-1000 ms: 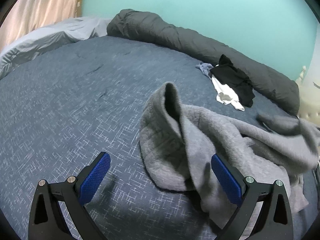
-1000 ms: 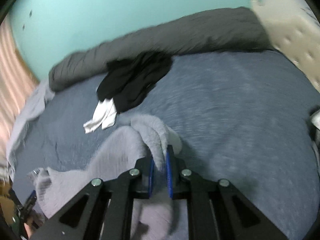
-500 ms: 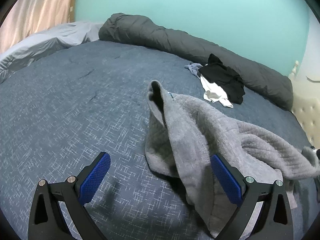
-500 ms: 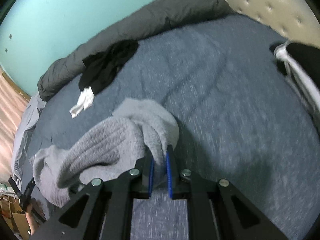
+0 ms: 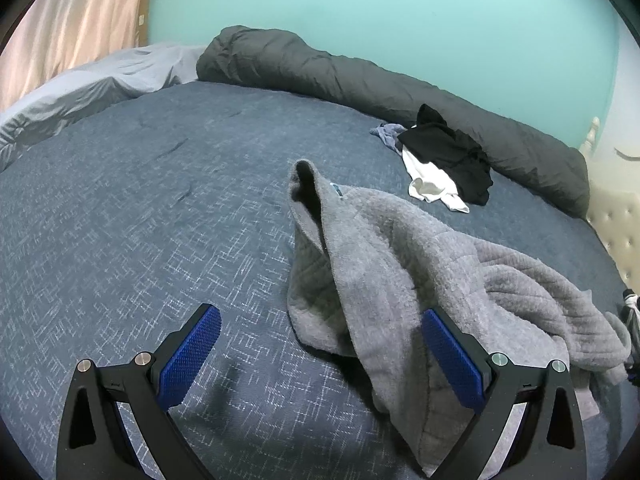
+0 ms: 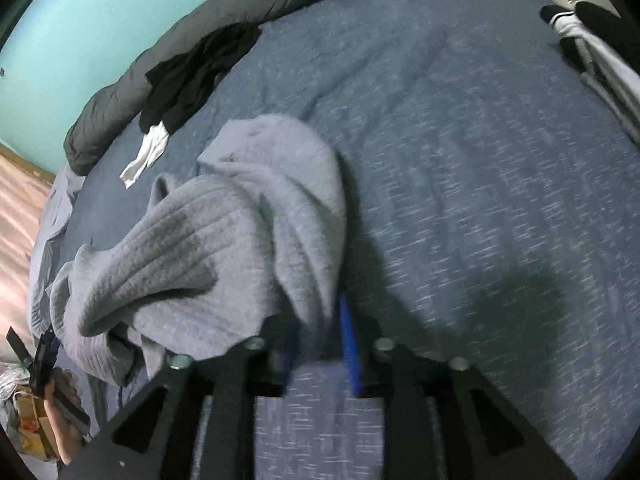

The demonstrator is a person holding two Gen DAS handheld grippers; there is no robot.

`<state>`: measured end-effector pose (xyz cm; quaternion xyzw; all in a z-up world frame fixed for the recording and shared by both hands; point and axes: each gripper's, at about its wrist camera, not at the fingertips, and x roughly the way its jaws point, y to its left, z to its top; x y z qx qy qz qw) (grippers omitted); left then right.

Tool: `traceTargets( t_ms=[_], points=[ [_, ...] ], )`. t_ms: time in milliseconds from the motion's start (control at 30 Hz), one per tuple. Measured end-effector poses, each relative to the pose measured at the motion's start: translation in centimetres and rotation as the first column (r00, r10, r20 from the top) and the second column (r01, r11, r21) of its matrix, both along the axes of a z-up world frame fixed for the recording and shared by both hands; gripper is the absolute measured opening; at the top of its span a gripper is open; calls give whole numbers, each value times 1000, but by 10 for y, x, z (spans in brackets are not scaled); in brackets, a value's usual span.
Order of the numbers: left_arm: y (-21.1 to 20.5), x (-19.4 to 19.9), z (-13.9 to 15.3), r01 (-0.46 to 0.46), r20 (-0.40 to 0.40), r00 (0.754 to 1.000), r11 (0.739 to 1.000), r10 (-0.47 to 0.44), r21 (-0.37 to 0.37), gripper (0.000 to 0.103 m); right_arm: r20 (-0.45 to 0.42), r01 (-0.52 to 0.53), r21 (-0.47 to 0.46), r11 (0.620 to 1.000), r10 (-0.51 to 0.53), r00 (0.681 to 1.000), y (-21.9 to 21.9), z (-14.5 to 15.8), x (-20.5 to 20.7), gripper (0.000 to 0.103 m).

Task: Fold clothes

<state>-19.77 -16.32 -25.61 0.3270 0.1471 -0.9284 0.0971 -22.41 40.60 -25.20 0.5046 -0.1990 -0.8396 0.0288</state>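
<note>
A crumpled grey fleece garment (image 5: 400, 264) lies on the blue bedspread (image 5: 160, 200). My left gripper (image 5: 320, 344) is open and empty, low over the bed; the garment's near edge lies between its blue pads, closer to the right pad (image 5: 452, 352). In the right wrist view the same garment (image 6: 224, 248) hangs in a bunch in front of my right gripper (image 6: 318, 344). The jaws have parted a little with a fold of the garment still between them; the view is blurred.
A black and white pile of clothes (image 5: 448, 160) lies near the rolled dark grey duvet (image 5: 360, 84) along the teal wall. A tufted cream headboard (image 5: 616, 224) is at the right. More black and white clothes (image 6: 592, 40) lie near the bed's far edge.
My right gripper has swung downward over the bed and its jaws have widened slightly around the grey fold. The garment has spread lower on the bed. My left gripper stays open.
</note>
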Motion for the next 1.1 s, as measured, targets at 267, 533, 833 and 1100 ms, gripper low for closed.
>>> traceTargets(
  t_ms=[267, 533, 833, 1100],
  points=[
    [-1, -3, -3, -4, 9, 1000, 1000, 4, -3, 103, -141, 34, 83, 996, -22, 990, 10, 43, -9, 40],
    [-1, -6, -8, -8, 17, 1000, 1000, 8, -6, 103, -98, -102, 130, 986, 115, 989, -22, 41, -64, 40],
    [-1, -10, -14, -7, 32, 999, 1000, 8, -16, 103, 13, -266, 260, 928, 272, 962, -80, 7, -129, 40],
    [-4, -13, -16, -6, 39, 999, 1000, 7, -24, 103, 111, -364, 358, 860, 348, 931, -109, -16, -146, 37]
  ],
)
